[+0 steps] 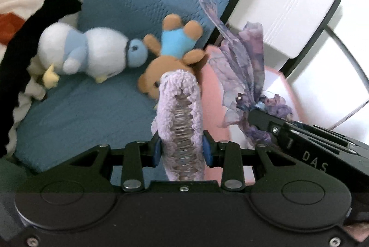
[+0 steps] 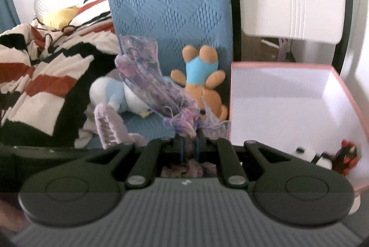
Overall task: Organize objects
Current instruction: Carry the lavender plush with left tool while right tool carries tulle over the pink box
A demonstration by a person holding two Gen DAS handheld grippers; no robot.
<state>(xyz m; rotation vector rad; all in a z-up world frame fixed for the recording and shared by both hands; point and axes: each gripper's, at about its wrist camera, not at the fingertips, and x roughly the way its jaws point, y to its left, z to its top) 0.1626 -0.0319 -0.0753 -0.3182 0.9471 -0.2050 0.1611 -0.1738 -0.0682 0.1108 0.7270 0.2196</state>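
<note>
Between left gripper [image 1: 181,151] jaws — clip [image 1: 178,113] points forward.

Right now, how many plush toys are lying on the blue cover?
2: a white-and-blue penguin plush on the left and a brown bear plush beside it, next to the pink box. Others may be hidden.

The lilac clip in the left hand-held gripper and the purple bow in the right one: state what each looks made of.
Lilac clip: fuzzy, matte chenille-like yarn over a clear, glossy toothed core, probably plastic; the teeth catch the light.
Purple bow: thin, semi-sheer mottled fabric, perhaps organza or chiffon; its edges are frayed and light passes through it.
</note>
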